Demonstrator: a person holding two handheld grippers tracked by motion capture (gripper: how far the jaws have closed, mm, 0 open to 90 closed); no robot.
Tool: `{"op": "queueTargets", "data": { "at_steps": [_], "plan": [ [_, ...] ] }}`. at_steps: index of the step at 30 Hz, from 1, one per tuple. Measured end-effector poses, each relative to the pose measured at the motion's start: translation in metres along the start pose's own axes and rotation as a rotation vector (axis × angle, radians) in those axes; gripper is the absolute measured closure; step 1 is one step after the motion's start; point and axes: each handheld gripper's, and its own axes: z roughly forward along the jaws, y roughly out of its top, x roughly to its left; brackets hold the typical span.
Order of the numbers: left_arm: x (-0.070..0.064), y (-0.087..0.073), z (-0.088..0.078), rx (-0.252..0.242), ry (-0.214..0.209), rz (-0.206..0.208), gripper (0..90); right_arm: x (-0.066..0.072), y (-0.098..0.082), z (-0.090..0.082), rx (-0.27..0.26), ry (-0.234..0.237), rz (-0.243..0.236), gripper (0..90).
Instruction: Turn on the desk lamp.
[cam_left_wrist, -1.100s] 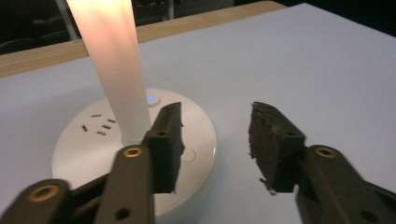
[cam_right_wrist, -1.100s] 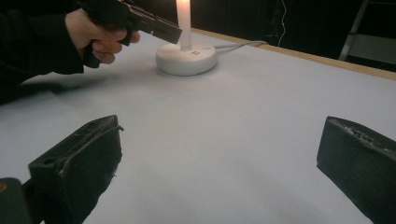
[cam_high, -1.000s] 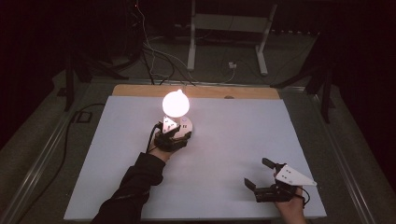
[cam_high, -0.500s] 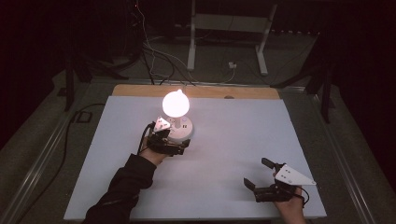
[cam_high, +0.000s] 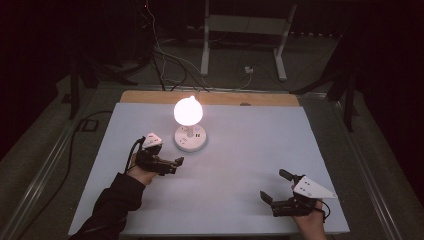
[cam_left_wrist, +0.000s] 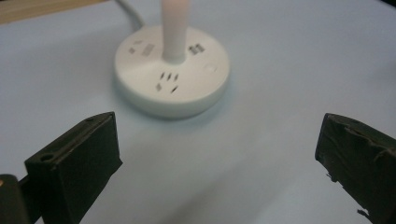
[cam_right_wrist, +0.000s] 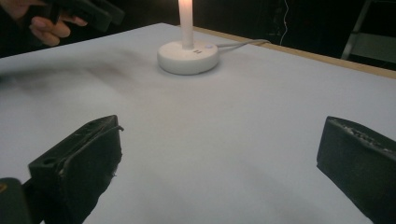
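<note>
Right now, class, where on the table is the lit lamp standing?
In the high view the lamp stands left of centre on the far half of the white table, near the wooden strip. The left gripper is just in front of it, apart.

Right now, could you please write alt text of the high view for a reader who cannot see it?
A lit lamp on a round white base stands on a pale table in a dark room. The left gripper sits just in front of the base, apart from it, while the right gripper rests near the front right corner, jaws open.
</note>
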Motion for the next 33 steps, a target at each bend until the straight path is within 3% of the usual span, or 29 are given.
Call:
{"op": "queueTargets", "data": {
  "at_steps": [9, 26, 33],
  "plan": [
    [0.010, -0.029, -0.019, 0.049, 0.013, 0.001, 0.5, 0.000, 0.000, 0.001, 0.003, -0.003, 0.000, 0.0],
    [0.010, -0.073, -0.046, 0.064, 0.004, -0.004, 0.5, 0.001, -0.001, 0.001, 0.010, -0.002, -0.004, 0.0],
    [0.009, -0.089, -0.058, 0.088, 0.019, -0.006, 0.5, 0.001, -0.001, 0.001, 0.014, 0.000, -0.009, 0.0]
  ]
}}
